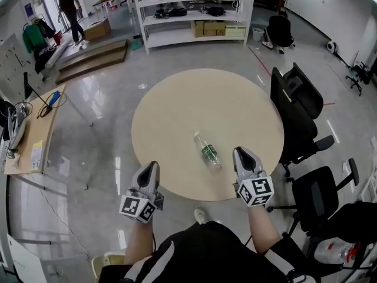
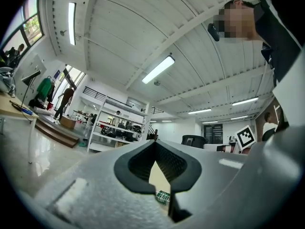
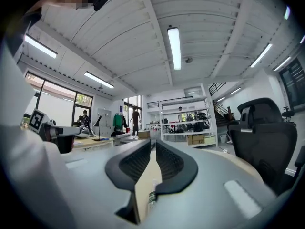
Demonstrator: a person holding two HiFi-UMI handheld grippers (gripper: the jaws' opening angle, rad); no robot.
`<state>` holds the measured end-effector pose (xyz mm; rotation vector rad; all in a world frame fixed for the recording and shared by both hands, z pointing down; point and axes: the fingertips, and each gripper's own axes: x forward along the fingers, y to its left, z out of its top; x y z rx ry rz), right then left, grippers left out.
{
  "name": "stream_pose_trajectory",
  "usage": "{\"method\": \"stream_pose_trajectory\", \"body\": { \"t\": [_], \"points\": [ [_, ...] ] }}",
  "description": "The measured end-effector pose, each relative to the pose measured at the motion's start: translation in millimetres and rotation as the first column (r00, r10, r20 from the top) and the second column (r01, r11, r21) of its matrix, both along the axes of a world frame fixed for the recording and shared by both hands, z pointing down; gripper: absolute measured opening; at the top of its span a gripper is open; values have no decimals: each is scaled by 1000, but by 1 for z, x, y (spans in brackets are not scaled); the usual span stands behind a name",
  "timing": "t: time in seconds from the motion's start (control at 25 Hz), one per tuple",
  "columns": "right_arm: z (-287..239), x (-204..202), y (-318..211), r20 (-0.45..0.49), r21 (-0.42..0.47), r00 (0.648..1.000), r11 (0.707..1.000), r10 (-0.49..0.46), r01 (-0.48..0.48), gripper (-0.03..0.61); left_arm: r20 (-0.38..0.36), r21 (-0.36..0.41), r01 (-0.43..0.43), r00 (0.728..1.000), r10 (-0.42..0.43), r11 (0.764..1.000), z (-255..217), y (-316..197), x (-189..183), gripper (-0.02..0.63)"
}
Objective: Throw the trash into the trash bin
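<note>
A clear plastic bottle [image 1: 207, 152] with a green label lies on its side on the round, pale wooden counter [image 1: 177, 111], in the near half and a little right of the middle, its cap end pointing far and left. Nothing touches it.

The left gripper [image 1: 152, 167] is held at the near left edge of the counter, to the left of the bottle and apart from it. Its jaws are pressed together at the tips with nothing between them; in the left gripper view the bottle's green label shows beyond the wedge-shaped gap below the tips.

The right gripper [image 1: 240, 154] is over the near right part of the counter, just right of the bottle but not touching it. Its jaws are narrow, drawn almost together with only a slim slit between them, and they hold nothing.

Two black office chairs [image 1: 297, 114] stand right of the counter. On the far side are a white shelf rack [image 1: 194, 10] and a person [image 1: 70, 10] walking on the glossy floor [image 1: 100, 99]. A wooden desk [image 1: 35, 128] stands at the left.
</note>
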<state>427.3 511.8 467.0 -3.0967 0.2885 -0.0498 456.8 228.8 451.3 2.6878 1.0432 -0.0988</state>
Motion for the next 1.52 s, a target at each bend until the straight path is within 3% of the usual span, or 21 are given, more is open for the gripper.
{"method": "stream_pose_trajectory", "body": {
  "t": [0.32, 0.44, 0.6, 0.88, 1.2, 1.36, 1.52],
  "points": [
    [80, 33, -5, 205, -1, 974, 995, -95, 98, 103, 131, 60, 39, 990, -47, 997, 54, 13, 2, 3],
    [113, 46, -15, 294, -10, 946, 989, -136, 145, 151, 174, 81, 66, 981, -79, 995, 73, 6, 1, 3],
    [150, 68, -19, 381, -46, 911, 981, -157, 189, 160, 216, 107, 100, 969, -121, 989, 90, 3, 0, 3],
    [208, 117, -34, 531, -59, 831, 971, -166, 232, 243, 236, 118, 154, 955, -178, 981, 101, -8, 6, 3],
    [283, 148, -30, 716, -135, 695, 963, -67, 232, 351, 231, 155, 182, 949, -215, 971, 88, -5, 3, 3],
    [300, 152, -42, 788, -87, 610, 965, -85, 247, 367, 234, 169, 225, 937, -261, 959, 88, -23, -3, 3],
    [312, 147, -55, 855, -108, 514, 947, -67, 303, 374, 242, 163, 241, 930, -276, 957, 91, -31, -4, 3]
  ]
}}
